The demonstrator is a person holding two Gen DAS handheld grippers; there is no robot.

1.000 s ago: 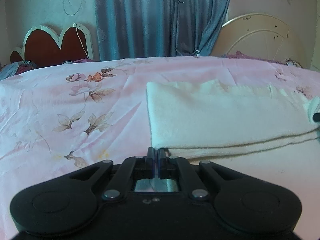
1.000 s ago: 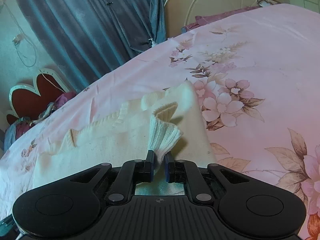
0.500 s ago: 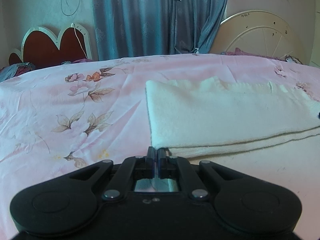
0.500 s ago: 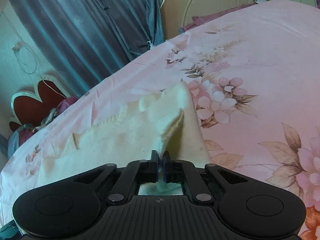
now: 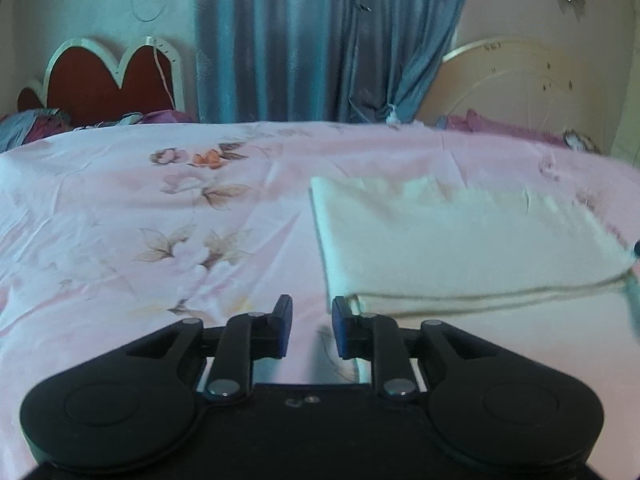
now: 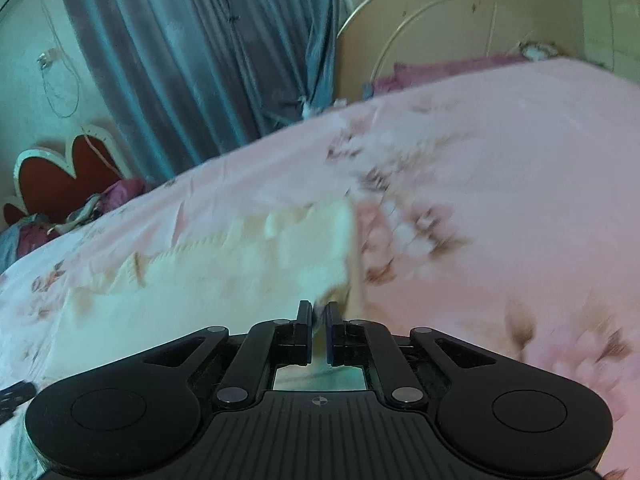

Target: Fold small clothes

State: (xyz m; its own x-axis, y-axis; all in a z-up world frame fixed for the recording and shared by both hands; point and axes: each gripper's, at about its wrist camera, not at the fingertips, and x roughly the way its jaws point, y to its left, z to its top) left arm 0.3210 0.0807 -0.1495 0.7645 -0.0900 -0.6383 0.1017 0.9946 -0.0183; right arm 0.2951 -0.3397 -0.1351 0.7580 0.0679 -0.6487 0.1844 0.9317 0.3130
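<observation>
Left wrist view first: your left gripper (image 5: 308, 326) has just been opening, and its jaws now stand a little apart with only the pink floral bedsheet (image 5: 160, 220) showing between them; nothing is held. One cream garment (image 5: 460, 240) lies folded flat on the sheet, ahead and to the right, its near left corner just beside the right fingertip (image 5: 340, 316); whether they touch you cannot tell. This view alone shows the layered edge of the fold along the garment's near side. Behind the bed you see one blue curtain (image 5: 312, 40), one red scalloped headboard (image 5: 108, 80) on the left and one pale round headboard (image 5: 516, 80) on the right.

Right wrist view, blurred: your right gripper (image 6: 318, 328) has its jaws drawn close together, clamped on a thin bit of the same cream garment (image 6: 224, 272), which rises from the garment's right end into the narrow gap. Only here do you see that pinched end and the jagged knit edge along the far side. The garment lies to the left of the gripper and ahead of it, on the sheet (image 6: 500, 160). The curtain (image 6: 192, 48) and both headboards appear again, tilted.
</observation>
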